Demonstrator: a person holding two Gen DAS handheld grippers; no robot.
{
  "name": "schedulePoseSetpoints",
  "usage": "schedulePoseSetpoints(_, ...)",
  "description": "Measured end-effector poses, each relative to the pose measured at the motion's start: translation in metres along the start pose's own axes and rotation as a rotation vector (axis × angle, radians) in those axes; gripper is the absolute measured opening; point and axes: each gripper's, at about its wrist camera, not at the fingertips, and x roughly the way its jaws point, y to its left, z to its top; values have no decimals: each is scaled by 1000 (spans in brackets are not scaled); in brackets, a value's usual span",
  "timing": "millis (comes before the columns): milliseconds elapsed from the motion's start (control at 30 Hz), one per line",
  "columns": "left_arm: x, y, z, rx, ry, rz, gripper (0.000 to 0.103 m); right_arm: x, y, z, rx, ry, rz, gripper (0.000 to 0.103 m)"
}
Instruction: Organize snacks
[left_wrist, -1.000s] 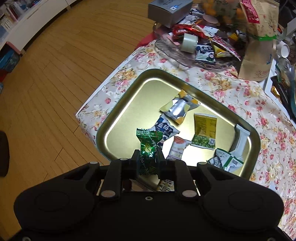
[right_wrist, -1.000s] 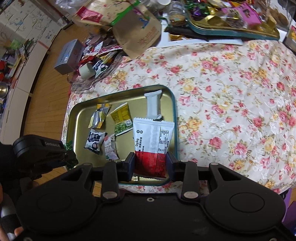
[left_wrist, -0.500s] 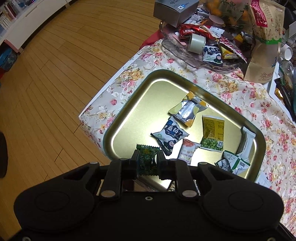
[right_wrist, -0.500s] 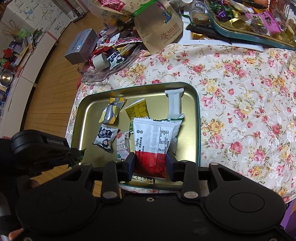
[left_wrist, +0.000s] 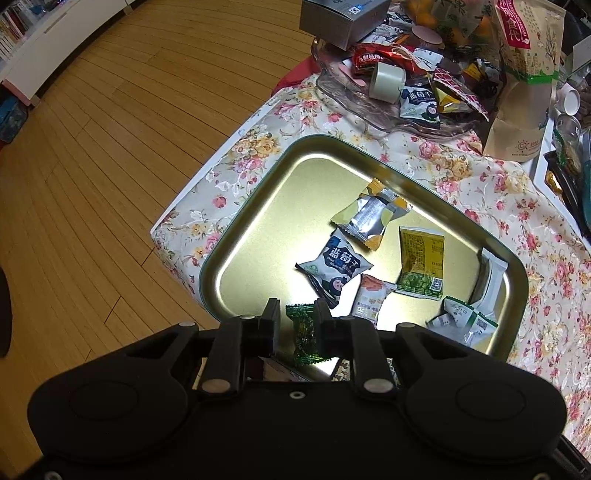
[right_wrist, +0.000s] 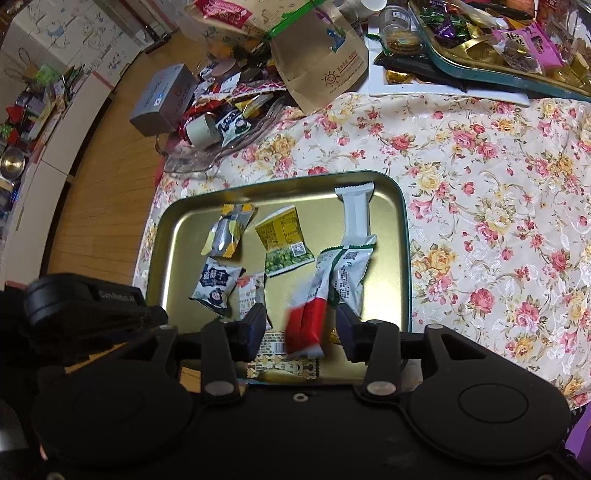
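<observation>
- Step in hand: dropping snacks into the gold tray (left_wrist: 236, 236) on the floral desk (right_wrist: 480, 184); both hands are letting go at once.
- Left gripper (left_wrist: 297, 325): jaws opening, with a green candy (left_wrist: 304, 338) between them. A gap shows on its left side, and it hangs against the right finger, over the tray's near edge (released or nearly so, I judge).
- Right gripper (right_wrist: 301, 325): jaws opening and clear of the red-and-white packet (right_wrist: 308, 317), which is blurred and tilted between them, apparently falling toward the tray floor.
- Already in the tray: a blue-and-white pack (left_wrist: 334, 267), a yellow-silver candy (left_wrist: 371, 218), a yellow-green packet (left_wrist: 421, 266), a white bar (right_wrist: 354, 218) and others.
- Next move, as I judge it: lift both grippers clear, then reach for more snacks from the glass dish (left_wrist: 354, 107) at the desk's far end, choosing one piece that lies free of the roll of tape (left_wrist: 388, 81).
</observation>
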Motion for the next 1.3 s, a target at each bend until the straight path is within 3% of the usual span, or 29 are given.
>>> schedulePoseSetpoints(267, 2, -12, -7, 41, 6, -2, 27, 0, -18, 4, 61, 8, -51, 47)
schedulePoseSetpoints(533, 14, -37, -20, 124, 3, 59, 27, -8, -56, 9, 135, 37, -117, 47)
schedulePoseSetpoints(800, 16, -62, -28, 191, 27, 37, 27, -18, -88, 12, 184, 57, -151, 47)
schedulePoseSetpoints(1067, 6, -77, -33, 213, 2, 36, 28, -27, -97, 10, 182, 54, -145, 46)
schedulePoseSetpoints(1300, 2, -85, -39, 251, -30, 61, 28, -31, -82, 6, 100, 29, -171, 46)
